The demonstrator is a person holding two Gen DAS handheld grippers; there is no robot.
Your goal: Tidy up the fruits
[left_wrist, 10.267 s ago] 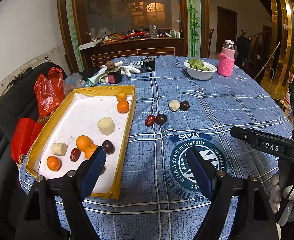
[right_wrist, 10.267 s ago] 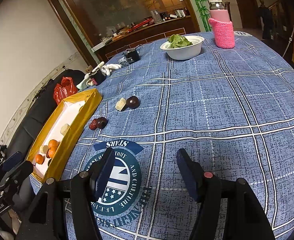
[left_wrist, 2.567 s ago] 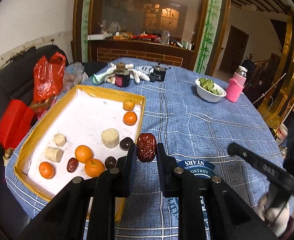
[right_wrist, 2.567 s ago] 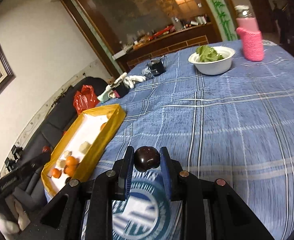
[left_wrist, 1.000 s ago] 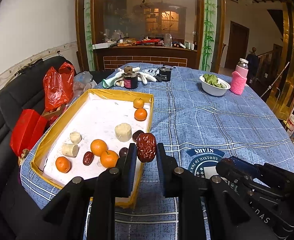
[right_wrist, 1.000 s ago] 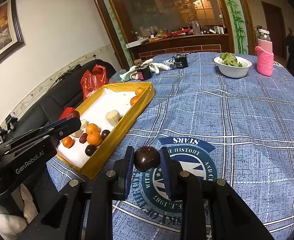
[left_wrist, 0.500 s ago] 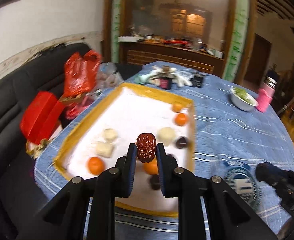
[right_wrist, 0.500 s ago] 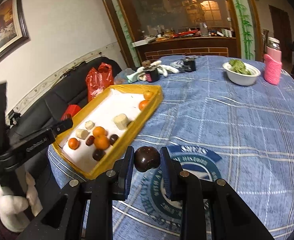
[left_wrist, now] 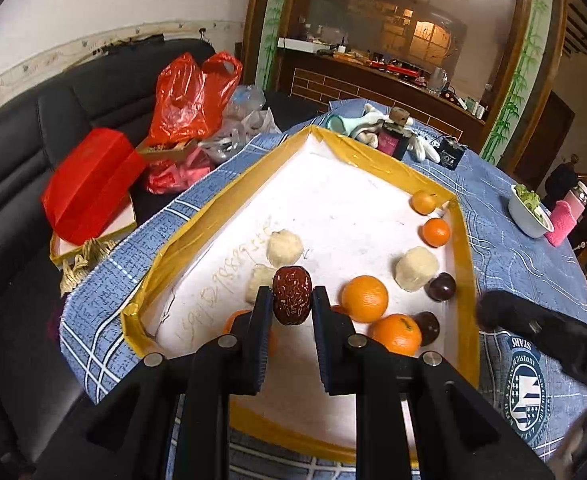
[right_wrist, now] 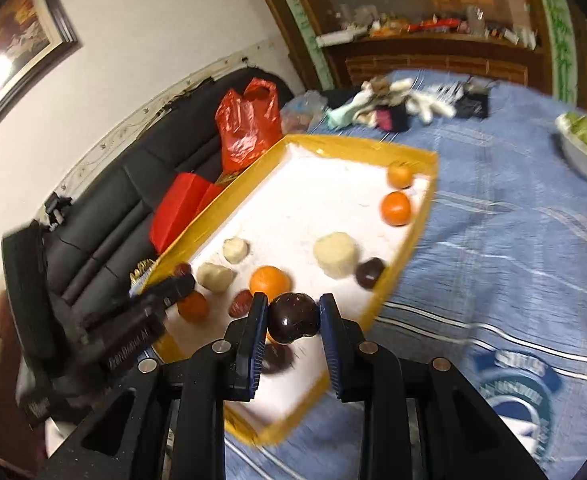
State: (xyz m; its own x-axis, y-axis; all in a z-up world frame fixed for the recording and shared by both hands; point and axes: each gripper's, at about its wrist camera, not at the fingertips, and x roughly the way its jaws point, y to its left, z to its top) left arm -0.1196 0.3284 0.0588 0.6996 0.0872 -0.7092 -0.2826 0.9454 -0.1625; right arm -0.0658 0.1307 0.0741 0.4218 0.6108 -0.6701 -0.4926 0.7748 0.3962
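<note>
While left gripper [left_wrist: 292, 300] clamps red date [left_wrist: 292, 295], right gripper [right_wrist: 293, 319] clamps dark plum [right_wrist: 293, 317]; tablecloth [left_wrist: 533, 264] reads "STARS"

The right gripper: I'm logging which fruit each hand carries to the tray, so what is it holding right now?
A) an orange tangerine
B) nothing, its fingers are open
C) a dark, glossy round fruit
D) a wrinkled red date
C: the right gripper is shut on a dark round fruit above the yellow-rimmed tray; the wrinkled red date sits in the left gripper instead.
</note>
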